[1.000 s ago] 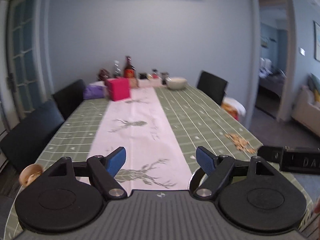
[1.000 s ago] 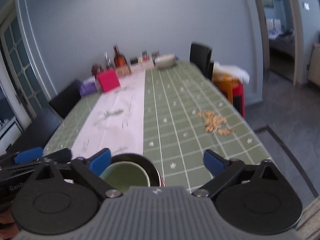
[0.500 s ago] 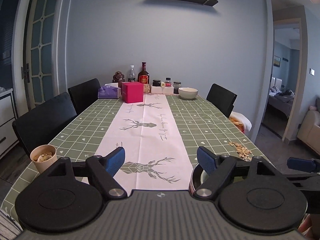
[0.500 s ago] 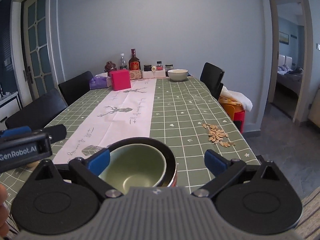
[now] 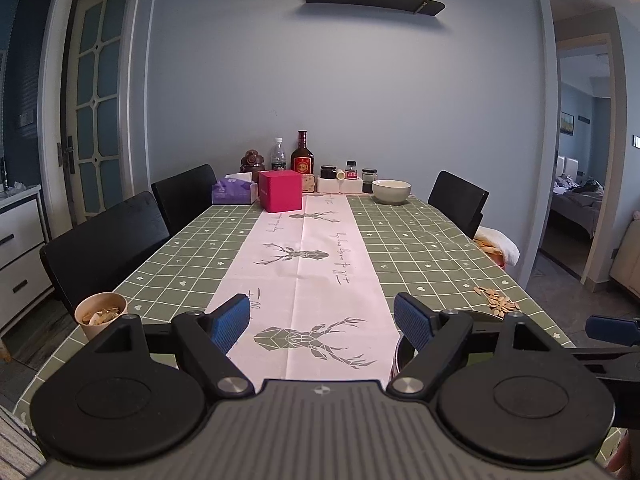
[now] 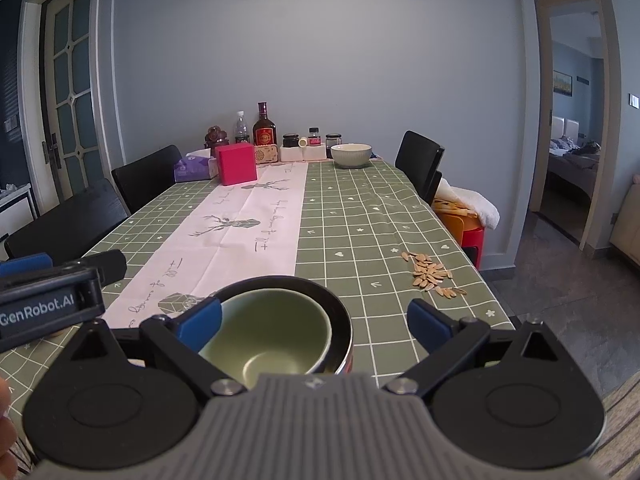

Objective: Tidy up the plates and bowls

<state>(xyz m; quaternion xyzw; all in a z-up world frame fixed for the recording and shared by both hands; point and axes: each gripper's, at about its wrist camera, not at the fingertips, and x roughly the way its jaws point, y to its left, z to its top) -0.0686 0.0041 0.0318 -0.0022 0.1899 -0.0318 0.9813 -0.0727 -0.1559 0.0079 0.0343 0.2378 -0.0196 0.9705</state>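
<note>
A green bowl (image 6: 272,332) is nested inside a dark-rimmed bowl (image 6: 340,316) near the table's front edge, just ahead of my right gripper (image 6: 314,322). That gripper is open, its left pad over the green bowl's rim without clamping it. My left gripper (image 5: 322,320) is open above the pink runner (image 5: 304,264), nothing between its pads; the dark bowl's rim (image 5: 400,354) peeks out behind its right finger. A pale bowl (image 5: 391,191) sits far off on the table; in the right wrist view this pale bowl (image 6: 351,155) appears at the back.
Green checked tablecloth (image 6: 360,216). Scattered seeds (image 6: 432,274) lie front right, a paper cup of shells (image 5: 101,314) front left. A pink box (image 5: 280,191), tissues, bottles and jars crowd the far end. Black chairs line both sides; the left gripper's body (image 6: 48,300) enters the right view.
Both cameras have tilted up and steadied from a blurred, lower view. The nested bowls now show more fully under the right gripper. Both grippers stay open.
</note>
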